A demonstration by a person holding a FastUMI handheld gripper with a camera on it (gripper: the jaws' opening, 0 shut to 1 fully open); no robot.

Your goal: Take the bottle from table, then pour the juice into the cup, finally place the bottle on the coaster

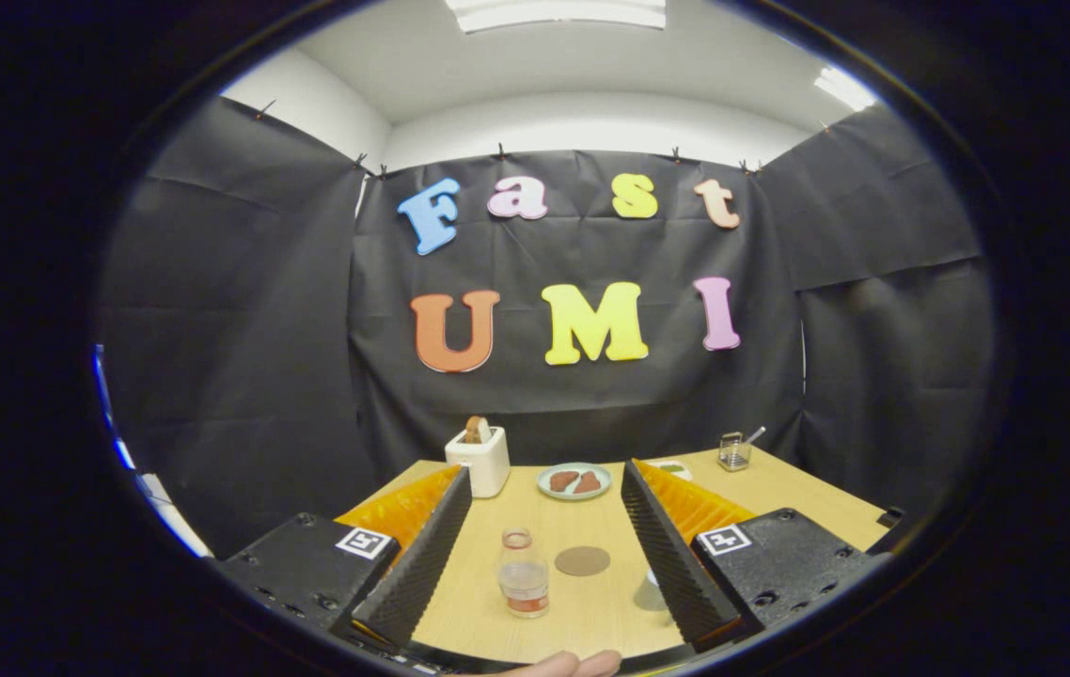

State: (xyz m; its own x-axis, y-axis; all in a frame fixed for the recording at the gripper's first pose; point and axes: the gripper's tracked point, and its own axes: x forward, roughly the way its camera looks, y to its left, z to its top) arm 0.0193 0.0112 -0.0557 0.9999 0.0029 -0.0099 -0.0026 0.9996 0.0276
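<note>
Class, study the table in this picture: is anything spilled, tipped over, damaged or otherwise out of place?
Nothing stands out. The bottle stands upright between the open tongs, with the coaster flat beside it. The toaster, plate and small glass sit upright beyond. The wooden table shows no spill.

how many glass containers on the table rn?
3. The bottle stands between the open gripper fingers; the cup is partly hidden by one finger, beyond the coaster; a small jar sits at the far corner. More may be hidden.
</note>
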